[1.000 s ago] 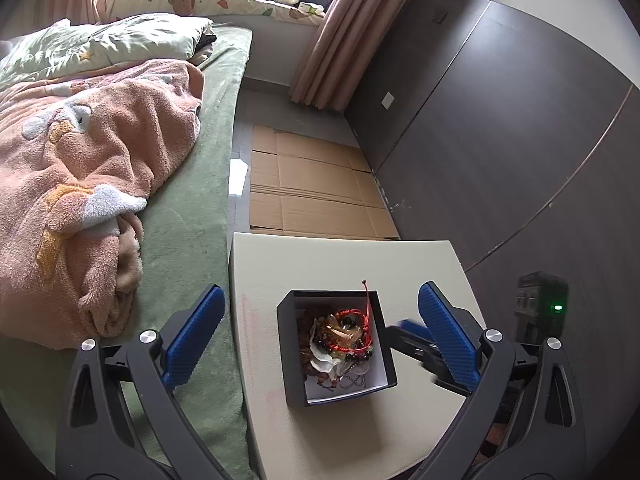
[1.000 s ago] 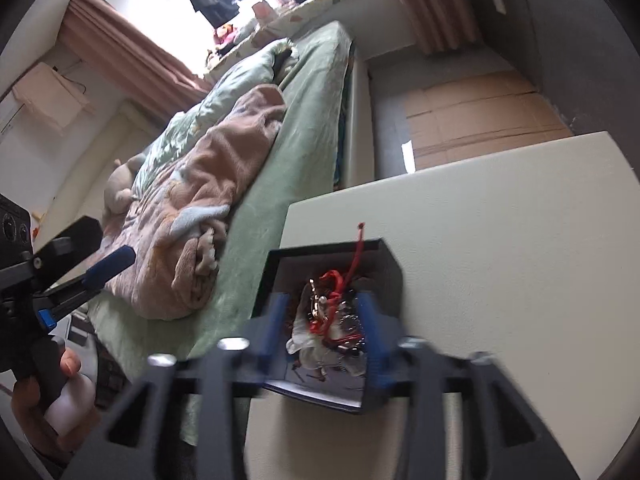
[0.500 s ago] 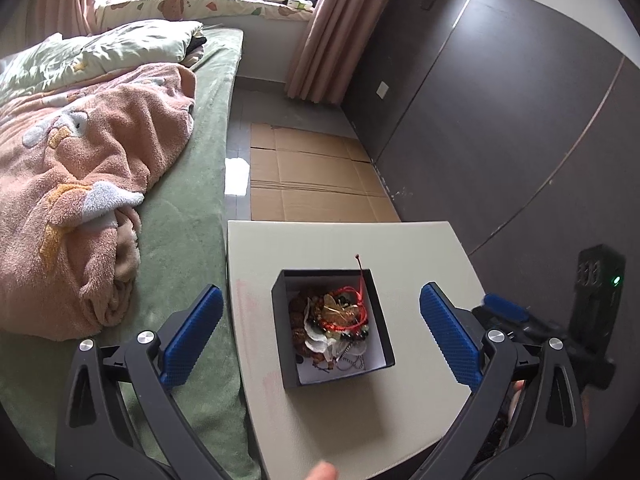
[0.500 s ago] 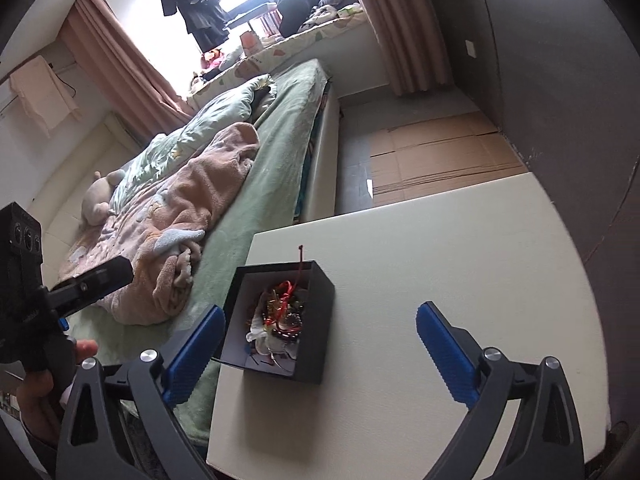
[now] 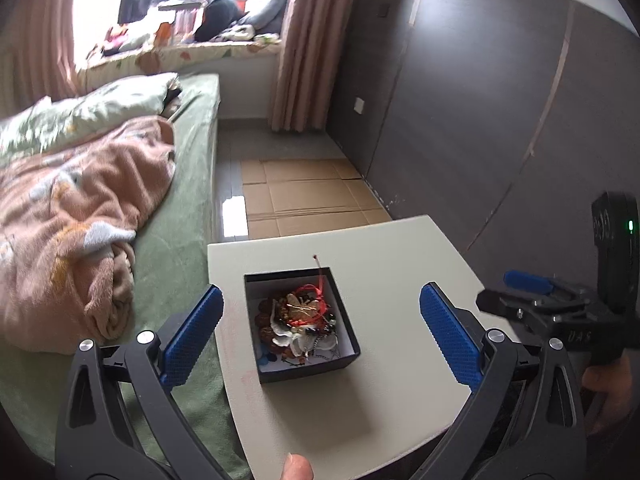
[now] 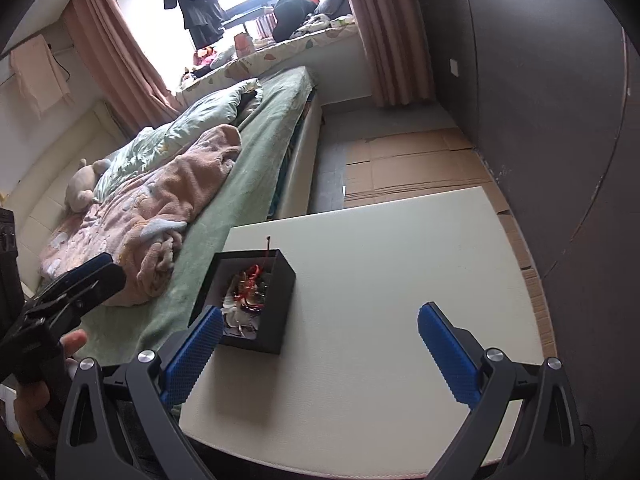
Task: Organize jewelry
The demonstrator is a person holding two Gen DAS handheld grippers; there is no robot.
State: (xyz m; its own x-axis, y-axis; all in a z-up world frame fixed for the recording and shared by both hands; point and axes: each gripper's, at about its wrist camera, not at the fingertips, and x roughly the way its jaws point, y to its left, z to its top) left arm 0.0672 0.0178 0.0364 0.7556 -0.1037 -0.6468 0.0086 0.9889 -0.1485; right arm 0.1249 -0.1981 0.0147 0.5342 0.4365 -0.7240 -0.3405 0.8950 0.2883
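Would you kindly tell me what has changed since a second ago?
The right tool has opened and drawn back from the jewelry box, gripping nothing. The left tool stays open and empty. The box with its tangled jewelry stays on the table.

You are working in a home bedroom: a bed [image 5: 176,240] with a pink blanket [image 5: 72,216] lies left of the fingers, curtains [image 5: 304,48] and window seat [image 6: 280,46] beyond them.
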